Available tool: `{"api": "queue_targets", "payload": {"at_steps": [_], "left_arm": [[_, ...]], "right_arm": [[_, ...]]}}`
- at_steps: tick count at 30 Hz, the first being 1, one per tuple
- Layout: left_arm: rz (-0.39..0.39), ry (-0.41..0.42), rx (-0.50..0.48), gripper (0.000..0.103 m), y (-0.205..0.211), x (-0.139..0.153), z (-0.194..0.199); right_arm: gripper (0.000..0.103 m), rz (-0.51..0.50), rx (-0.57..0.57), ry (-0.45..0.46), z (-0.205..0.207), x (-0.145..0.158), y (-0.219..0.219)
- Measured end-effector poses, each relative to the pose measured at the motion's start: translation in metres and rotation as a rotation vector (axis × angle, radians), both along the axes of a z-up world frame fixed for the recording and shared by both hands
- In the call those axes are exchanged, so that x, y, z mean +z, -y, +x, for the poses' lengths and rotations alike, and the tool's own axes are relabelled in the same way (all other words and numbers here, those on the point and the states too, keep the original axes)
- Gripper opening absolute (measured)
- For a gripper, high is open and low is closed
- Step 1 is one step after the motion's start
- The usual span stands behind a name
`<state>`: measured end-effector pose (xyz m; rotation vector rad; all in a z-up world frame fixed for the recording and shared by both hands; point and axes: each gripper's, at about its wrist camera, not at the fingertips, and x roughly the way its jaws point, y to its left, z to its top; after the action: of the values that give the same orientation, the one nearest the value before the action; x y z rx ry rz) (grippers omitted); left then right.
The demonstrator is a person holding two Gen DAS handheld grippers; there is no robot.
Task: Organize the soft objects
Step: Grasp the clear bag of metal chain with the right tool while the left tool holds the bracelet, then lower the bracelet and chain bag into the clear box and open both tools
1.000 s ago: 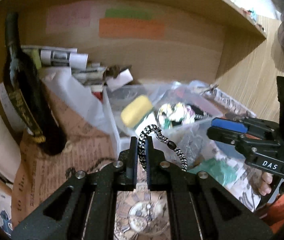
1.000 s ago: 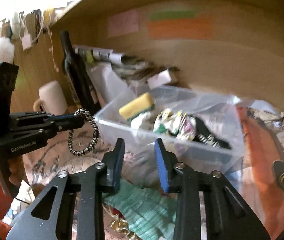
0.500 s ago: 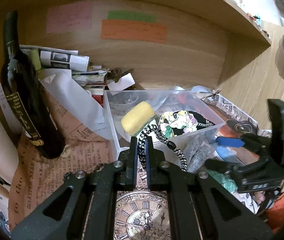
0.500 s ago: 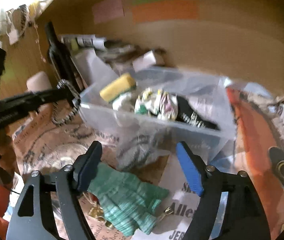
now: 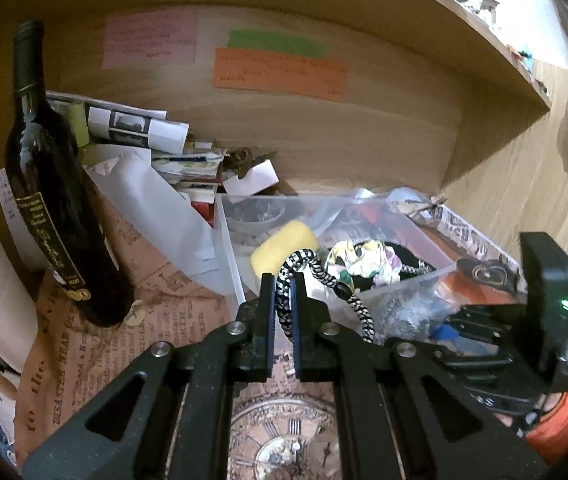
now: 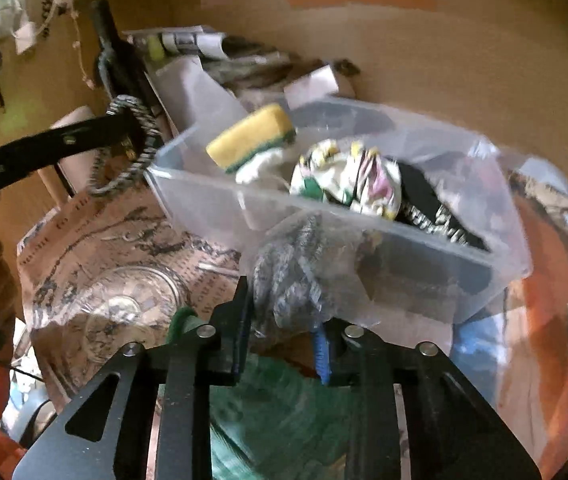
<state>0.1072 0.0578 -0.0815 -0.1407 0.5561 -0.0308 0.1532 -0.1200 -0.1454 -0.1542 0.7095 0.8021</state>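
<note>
Beside the clear plastic bin (image 5: 399,280), the left gripper (image 5: 282,312) had its jaws pinched tight on one black-and-white braided cord loop (image 5: 323,276), held above the printed paper near the bin's corner. One yellow sponge (image 6: 250,136) and one crumpled floral cloth (image 6: 347,180) lay inside. Lower down, the right gripper (image 6: 284,332) spread its jaws partly open around one grey knitted bundle in clear wrap (image 6: 295,276), over one green ribbed knit (image 6: 276,412)

Wooden shelf alcove (image 5: 323,128), seemingly dim.
</note>
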Motion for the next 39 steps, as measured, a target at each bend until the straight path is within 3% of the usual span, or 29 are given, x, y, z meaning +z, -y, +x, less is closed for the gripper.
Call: {"api": "queue_targets", "payload": {"at_steps": [14, 19, 23, 27, 31, 39], "left_arm": [[-0.047, 0.016, 0.011, 0.006, 0.003, 0.005, 0.034], [-0.042, 0.008, 0.002, 0.006, 0.009, 0.003, 0.046], [-0.024, -0.003, 0.0, 0.006, 0.017, -0.002, 0.058], [-0.032, -0.035, -0.011, 0.006, 0.021, -0.011, 0.073], [-0.048, -0.087, -0.032, 0.006, 0.025, -0.024, 0.088], [-0.002, -0.138, -0.034, 0.006, 0.033, -0.042, 0.098]], "right_arm": [[0.017, 0.119, -0.046, 0.129, -0.018, 0.049, 0.032], [0.017, 0.168, -0.124, 0.202, -0.012, 0.069, 0.048], [0.017, 0.142, -0.219, 0.274, 0.001, 0.078, 0.055], [0.017, 0.064, -0.275, 0.314, 0.019, 0.074, 0.052], [0.017, 0.015, -0.286, 0.275, 0.042, 0.058, 0.044], [0.018, -0.057, -0.274, 0.214, 0.062, 0.031, 0.032]]}}
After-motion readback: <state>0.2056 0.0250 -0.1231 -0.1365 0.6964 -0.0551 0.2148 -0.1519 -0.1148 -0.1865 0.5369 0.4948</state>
